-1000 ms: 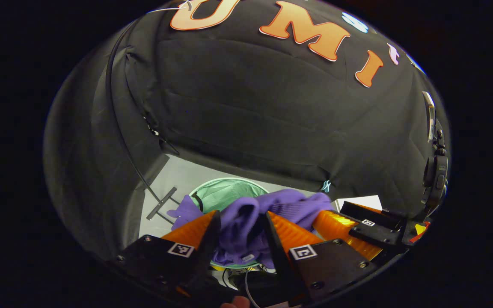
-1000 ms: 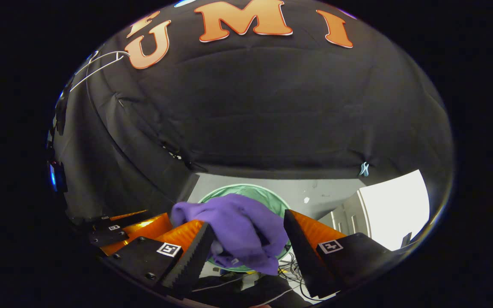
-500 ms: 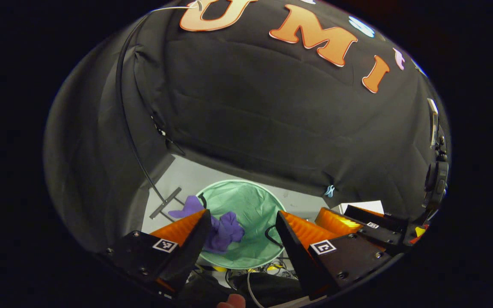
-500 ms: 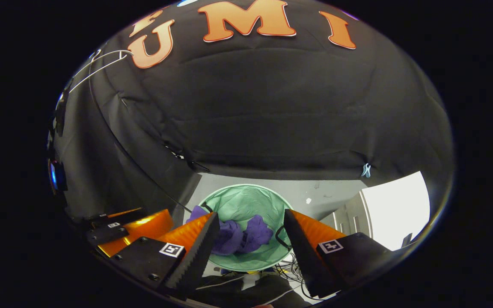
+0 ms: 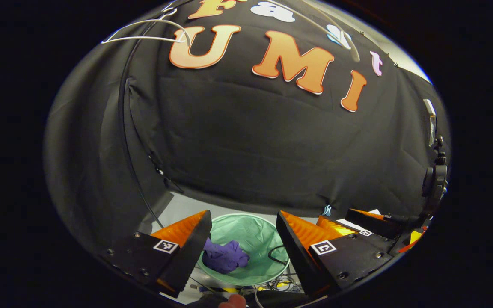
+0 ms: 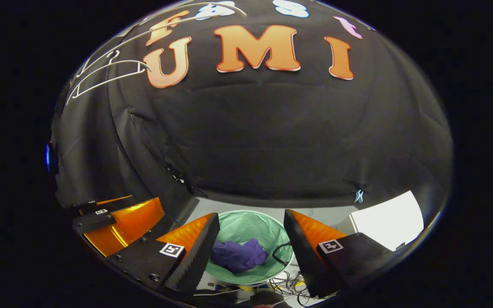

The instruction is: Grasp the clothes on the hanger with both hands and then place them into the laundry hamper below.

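The purple garment (image 5: 225, 256) lies crumpled inside the round green laundry hamper (image 5: 257, 233), also seen from the right gripper view as a purple garment (image 6: 239, 255) in the green hamper (image 6: 246, 224). My left gripper (image 5: 243, 233) hangs open above the hamper with nothing between its orange fingers. My right gripper (image 6: 250, 233) is open too, well above the garment. In the left gripper view the right gripper (image 5: 357, 222) sits at the right. The white wire hanger (image 6: 101, 75) hangs bare at the upper left, and the left gripper view has the hanger (image 5: 144, 34) there as well.
Loose cables (image 6: 285, 280) lie on the floor by the hamper's near side. A white panel (image 6: 387, 220) stands at the right. A black cord (image 5: 129, 141) runs down the booth wall at the left. A black device (image 5: 435, 184) is mounted at the right edge.
Both grippers opened and let go of the purple garment, which dropped into the green hamper. Both grippers have since risen, so the hamper looks smaller and lower and the hanger has come into sight.
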Demonstrator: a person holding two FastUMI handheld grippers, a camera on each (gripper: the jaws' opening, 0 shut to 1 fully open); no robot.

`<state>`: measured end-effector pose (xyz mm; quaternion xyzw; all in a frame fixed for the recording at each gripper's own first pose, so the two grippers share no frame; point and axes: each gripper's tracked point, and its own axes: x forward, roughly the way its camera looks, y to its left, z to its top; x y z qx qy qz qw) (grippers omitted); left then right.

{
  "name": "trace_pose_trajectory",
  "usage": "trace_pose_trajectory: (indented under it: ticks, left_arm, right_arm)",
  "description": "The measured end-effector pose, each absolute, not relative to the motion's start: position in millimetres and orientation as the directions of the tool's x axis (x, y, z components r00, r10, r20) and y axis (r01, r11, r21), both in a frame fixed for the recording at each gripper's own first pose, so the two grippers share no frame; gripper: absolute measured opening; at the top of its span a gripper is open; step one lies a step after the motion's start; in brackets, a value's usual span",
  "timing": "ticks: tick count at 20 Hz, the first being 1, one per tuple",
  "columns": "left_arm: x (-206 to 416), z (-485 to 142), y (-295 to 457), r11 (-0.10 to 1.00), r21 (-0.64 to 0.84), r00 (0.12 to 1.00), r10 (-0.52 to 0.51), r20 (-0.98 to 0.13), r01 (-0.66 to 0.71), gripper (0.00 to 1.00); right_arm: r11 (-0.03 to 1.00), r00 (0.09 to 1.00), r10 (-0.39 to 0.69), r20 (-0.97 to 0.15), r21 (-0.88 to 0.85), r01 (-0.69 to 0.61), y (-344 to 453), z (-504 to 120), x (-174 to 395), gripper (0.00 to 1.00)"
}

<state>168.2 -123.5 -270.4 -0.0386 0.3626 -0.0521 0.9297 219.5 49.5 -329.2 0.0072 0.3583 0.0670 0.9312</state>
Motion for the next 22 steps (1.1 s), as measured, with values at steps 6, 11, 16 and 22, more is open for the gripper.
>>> trace_pose_trajectory:
  ticks: [6,11,16,22]
  left_arm:
    - [199,-184,-117,0.982,-0.101,0.853,-0.188,-0.486,0.158,0.96]
    - [203,-111,-120,0.971,-0.144,0.901,-0.233,-0.366,0.193,0.96]
    - [186,-36,-125,0.975,-0.161,0.960,-0.183,-0.214,0.150,0.95]
    - [142,18,-139,0.986,-0.110,0.985,-0.133,-0.112,0.121,0.92]
  right_arm:
    - [0.998,0.890,0.029,-0.455,0.067,0.002,47,-212,227,0.98]
    - [0.992,0.956,-0.068,-0.285,0.083,0.095,16,-121,209,0.98]
    - [0.996,0.979,-0.055,-0.195,0.061,0.068,-16,-76,176,0.90]
    - [0.999,0.995,-0.009,-0.103,0.039,0.013,-43,-26,111,0.89]
